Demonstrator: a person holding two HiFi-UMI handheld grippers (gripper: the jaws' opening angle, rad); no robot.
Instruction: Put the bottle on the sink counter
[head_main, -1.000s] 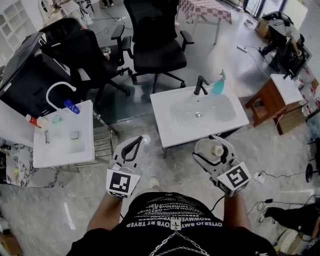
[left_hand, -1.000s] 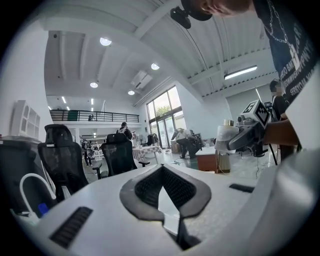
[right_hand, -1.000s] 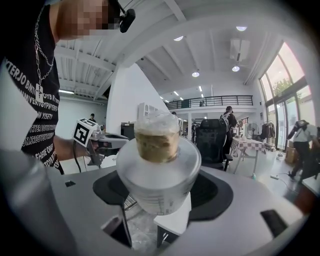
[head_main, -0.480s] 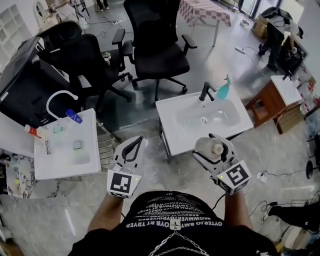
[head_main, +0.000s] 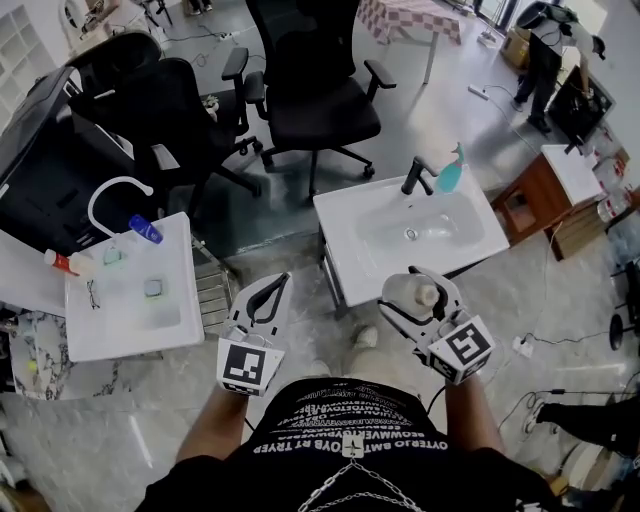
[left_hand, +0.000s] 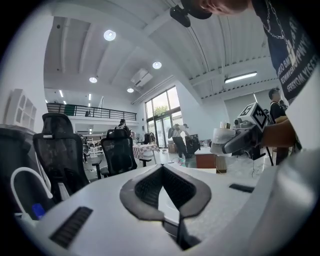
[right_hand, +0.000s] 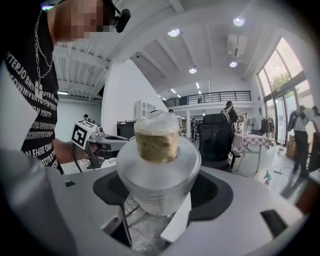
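Observation:
My right gripper (head_main: 402, 291) is shut on a translucent white bottle (head_main: 410, 292) with a tan cap, held in the air in front of my chest. In the right gripper view the bottle (right_hand: 157, 160) stands upright between the dark pads of that gripper (right_hand: 160, 186). The white sink counter (head_main: 345, 228), with a black faucet (head_main: 414, 176), lies just beyond the bottle. My left gripper (head_main: 281, 280) is shut with nothing in it, level with the right one. In the left gripper view its pads (left_hand: 161, 169) meet at the tips, and the bottle (left_hand: 223, 140) shows at the right.
A teal spray bottle (head_main: 449, 168) stands by the faucet. A second white sink (head_main: 110, 322) with small bottles is at the left. Two black office chairs (head_main: 310, 95) stand behind the sinks. A wooden cabinet (head_main: 560, 190) is at the right.
The view has shifted as I step; the sink counter sits a little further right and a foot now shows below it. Both grippers keep their pose and the bottle stays held.

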